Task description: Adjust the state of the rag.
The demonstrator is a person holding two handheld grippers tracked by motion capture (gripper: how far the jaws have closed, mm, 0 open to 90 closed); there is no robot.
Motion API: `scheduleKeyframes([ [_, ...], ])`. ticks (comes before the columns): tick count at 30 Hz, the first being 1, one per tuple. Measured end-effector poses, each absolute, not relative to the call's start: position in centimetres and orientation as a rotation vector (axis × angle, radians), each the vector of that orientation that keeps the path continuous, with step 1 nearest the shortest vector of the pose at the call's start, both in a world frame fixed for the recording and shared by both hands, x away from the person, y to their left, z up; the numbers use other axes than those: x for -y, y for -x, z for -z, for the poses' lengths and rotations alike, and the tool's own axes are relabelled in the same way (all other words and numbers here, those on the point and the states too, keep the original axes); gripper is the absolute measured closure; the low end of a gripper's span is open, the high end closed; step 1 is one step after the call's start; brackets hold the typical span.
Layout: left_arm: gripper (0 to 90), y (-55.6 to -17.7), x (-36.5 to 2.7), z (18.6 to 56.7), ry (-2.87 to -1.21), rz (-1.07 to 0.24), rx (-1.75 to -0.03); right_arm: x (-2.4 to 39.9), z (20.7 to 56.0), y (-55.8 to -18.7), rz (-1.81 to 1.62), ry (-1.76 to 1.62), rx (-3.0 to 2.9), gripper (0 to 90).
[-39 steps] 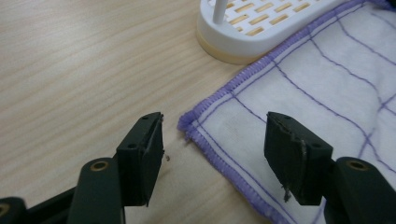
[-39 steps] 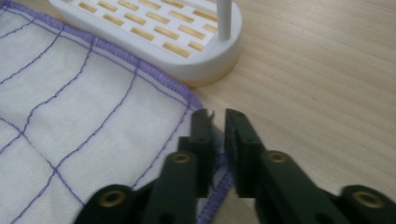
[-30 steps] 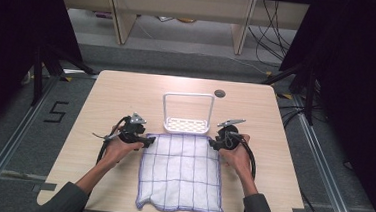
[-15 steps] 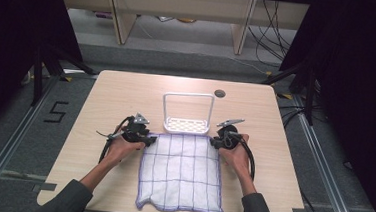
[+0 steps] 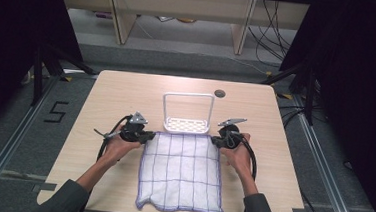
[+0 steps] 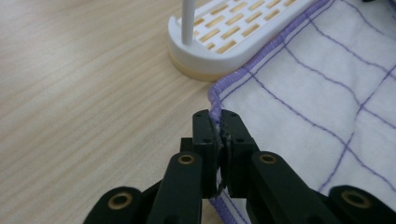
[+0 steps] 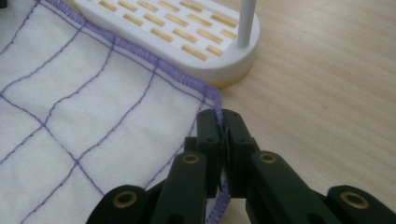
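A white cloth (image 5: 181, 171) with purple grid lines lies flat on the worktop (image 5: 127, 89), its far edge just beside a white slotted rack (image 5: 187, 115). The left gripper (image 6: 218, 122) has just closed on the cloth's far left corner (hem pinched between the jaws). The right gripper (image 7: 219, 122) has likewise just closed on the far right corner.
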State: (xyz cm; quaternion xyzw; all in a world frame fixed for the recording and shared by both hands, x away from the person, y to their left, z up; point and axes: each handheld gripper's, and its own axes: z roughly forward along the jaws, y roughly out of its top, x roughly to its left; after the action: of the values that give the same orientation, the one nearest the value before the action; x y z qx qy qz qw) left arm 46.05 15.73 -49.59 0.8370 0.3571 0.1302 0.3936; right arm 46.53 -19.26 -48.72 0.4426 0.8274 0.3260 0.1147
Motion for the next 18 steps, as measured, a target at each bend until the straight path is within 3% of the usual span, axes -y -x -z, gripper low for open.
scheduleKeyframes([
  [18,85.2,-45.2,-16.8,45.2,-2.000,-0.385,-0.838,20.0,43.7,-44.9,-1.064,-1.144,-2.377,87.4],
])
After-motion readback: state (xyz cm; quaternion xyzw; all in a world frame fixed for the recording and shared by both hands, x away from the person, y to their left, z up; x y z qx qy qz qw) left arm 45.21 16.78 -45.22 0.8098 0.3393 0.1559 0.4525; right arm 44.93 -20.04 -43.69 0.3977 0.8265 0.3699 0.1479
